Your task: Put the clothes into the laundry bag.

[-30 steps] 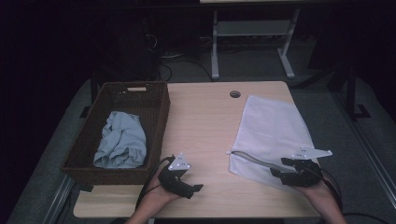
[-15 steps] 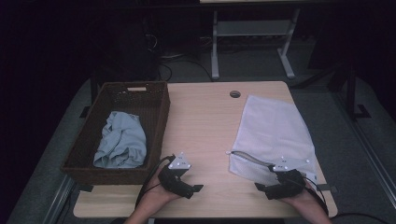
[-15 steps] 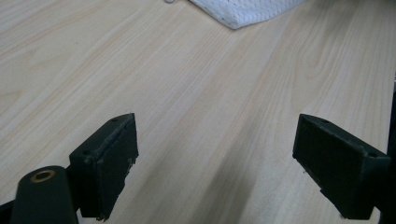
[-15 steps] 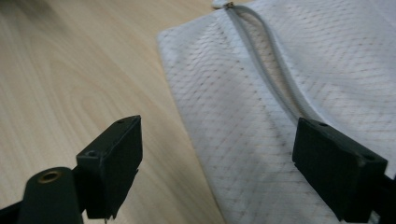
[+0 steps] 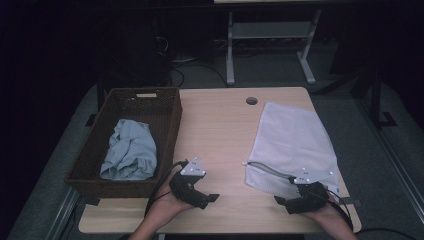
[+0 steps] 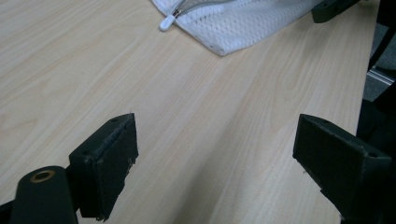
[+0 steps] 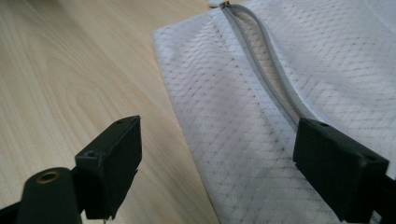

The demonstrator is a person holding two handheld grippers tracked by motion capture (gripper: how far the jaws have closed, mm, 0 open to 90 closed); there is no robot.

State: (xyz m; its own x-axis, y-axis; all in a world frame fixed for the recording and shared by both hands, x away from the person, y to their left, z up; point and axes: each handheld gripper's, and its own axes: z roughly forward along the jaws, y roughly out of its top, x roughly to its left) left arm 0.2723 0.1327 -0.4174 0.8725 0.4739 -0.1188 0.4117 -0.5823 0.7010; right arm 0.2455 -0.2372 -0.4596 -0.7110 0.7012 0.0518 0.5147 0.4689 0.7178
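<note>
While the mesh laundry bag (image 5: 292, 145) lies flat at centre-right of the high view, our right gripper (image 5: 282, 202) has just been opening, its jaws straddling the bag's near edge, gripping nothing; our left gripper (image 5: 212, 198) gapes empty — the blue cloth (image 5: 129, 150) waits in the basket (image 5: 172, 120), unbagged.

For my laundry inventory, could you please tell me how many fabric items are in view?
2: a crumpled light-blue cloth inside the brown woven basket at the table's left, and a white zippered mesh bag lying flat at its right. The cloth may hide more beneath.
</note>
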